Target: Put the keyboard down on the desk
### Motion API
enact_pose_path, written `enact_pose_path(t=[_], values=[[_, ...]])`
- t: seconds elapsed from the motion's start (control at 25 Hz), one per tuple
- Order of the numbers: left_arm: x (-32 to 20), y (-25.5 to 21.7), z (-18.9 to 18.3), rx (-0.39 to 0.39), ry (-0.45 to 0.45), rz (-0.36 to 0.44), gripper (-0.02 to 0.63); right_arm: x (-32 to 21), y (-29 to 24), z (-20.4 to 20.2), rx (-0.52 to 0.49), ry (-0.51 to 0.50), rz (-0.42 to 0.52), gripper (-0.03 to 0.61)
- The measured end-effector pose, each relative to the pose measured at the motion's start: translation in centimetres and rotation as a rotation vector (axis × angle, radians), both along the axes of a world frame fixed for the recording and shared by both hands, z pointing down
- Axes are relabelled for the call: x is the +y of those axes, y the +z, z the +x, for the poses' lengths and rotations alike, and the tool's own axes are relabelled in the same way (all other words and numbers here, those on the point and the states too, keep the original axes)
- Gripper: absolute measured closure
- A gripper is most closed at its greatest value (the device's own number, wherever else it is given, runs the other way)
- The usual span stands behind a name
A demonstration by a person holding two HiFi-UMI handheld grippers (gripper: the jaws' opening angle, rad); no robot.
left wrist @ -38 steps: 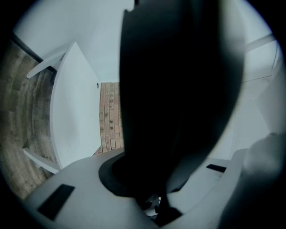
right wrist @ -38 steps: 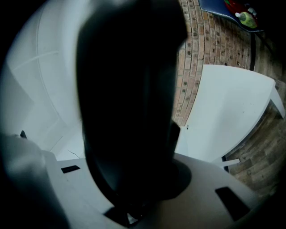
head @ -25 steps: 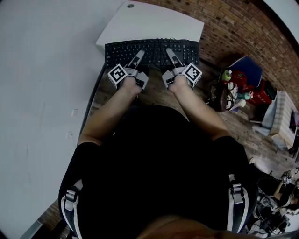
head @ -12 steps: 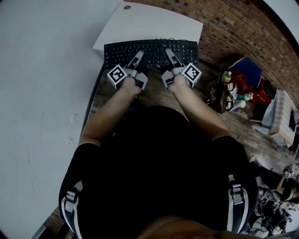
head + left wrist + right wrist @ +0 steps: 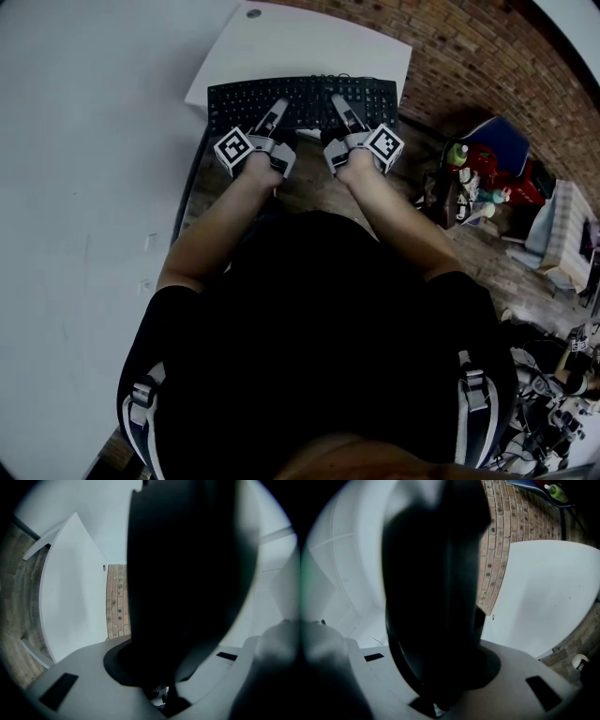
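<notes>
A black keyboard point(image 5: 302, 99) is held lengthwise across the near edge of the white desk point(image 5: 309, 45); whether it touches the desk I cannot tell. My left gripper point(image 5: 277, 109) is shut on the keyboard's near edge, left of centre. On the same edge, right of centre, my right gripper point(image 5: 341, 104) is also shut on it. In the left gripper view the keyboard point(image 5: 187, 573) is a dark mass between the grey jaws, with the desk point(image 5: 70, 597) beyond it. The right gripper view shows the same: keyboard point(image 5: 431, 583) in front, desk point(image 5: 543, 597) behind.
A white wall point(image 5: 84, 187) runs along the left. The floor point(image 5: 469, 56) is brick. A blue and red bag with bottles point(image 5: 483, 169) sits on the floor at the right, with a pale box point(image 5: 562, 234) farther right. The desk has a round cable hole point(image 5: 254, 13).
Both grippers and the keyboard have edged slightly forward over the desk's near edge. Both grips are unchanged.
</notes>
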State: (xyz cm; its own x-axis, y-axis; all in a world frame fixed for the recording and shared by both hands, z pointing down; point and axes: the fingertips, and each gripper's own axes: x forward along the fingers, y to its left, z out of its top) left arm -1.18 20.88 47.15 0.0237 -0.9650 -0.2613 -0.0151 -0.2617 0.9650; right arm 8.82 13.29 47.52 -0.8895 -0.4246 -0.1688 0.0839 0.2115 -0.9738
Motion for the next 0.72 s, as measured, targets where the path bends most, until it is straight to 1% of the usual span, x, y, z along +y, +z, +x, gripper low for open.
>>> enact_pose_path(t=[0.32,0.72], values=[[-2.4,0.5,-3.6,0.001,0.014,-0.02,0.534,-2.3,0.8,-3.4,0.007,0.014,-0.026,0.454],[-4.1,1.0,-7.3,0.007,0.043,-0.038,0.534,-3.7,1.3,-6.9,0.014,0.043,-0.045,0.454]])
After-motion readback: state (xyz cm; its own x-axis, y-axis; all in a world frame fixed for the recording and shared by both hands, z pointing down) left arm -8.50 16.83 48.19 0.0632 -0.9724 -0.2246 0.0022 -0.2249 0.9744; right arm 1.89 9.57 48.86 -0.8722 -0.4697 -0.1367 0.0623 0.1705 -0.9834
